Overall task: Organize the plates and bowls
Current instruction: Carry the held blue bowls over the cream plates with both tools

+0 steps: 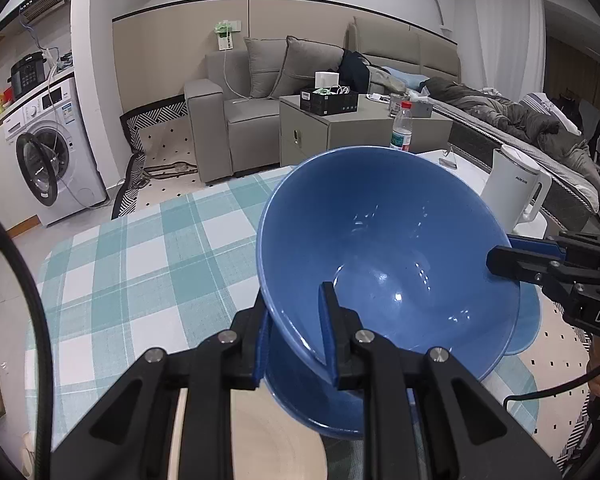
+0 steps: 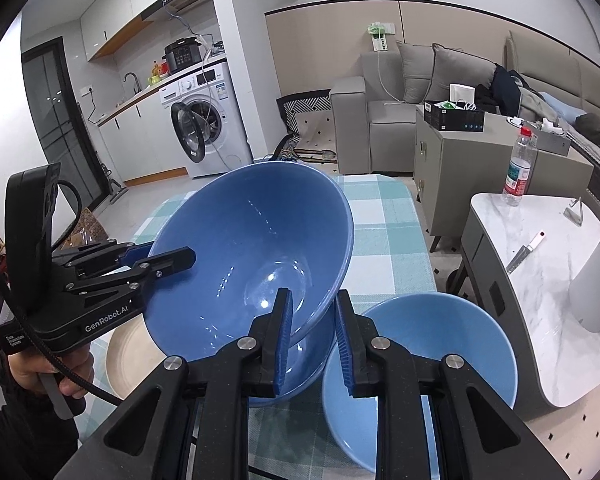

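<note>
A large blue bowl (image 1: 388, 248) (image 2: 252, 248) is tilted above the checked tablecloth. My left gripper (image 1: 296, 320) (image 2: 168, 258) is shut on its near rim, one finger inside and one outside. My right gripper (image 2: 314, 332) (image 1: 512, 260) is shut on the opposite rim. Under the tilted bowl sits a second dark blue bowl (image 1: 312, 404) (image 2: 300, 364). A lighter blue bowl (image 2: 420, 372) (image 1: 528, 320) stands beside it on the right. A cream plate (image 1: 252, 440) (image 2: 128, 356) lies on the cloth by my left gripper.
A white marble side table (image 2: 540, 280) to the right carries a white kettle (image 1: 516, 188), a water bottle (image 2: 518, 164) and a knife (image 2: 526, 248). A grey cabinet (image 1: 340, 136), a sofa and a washing machine (image 1: 48, 152) stand beyond the table's far edge.
</note>
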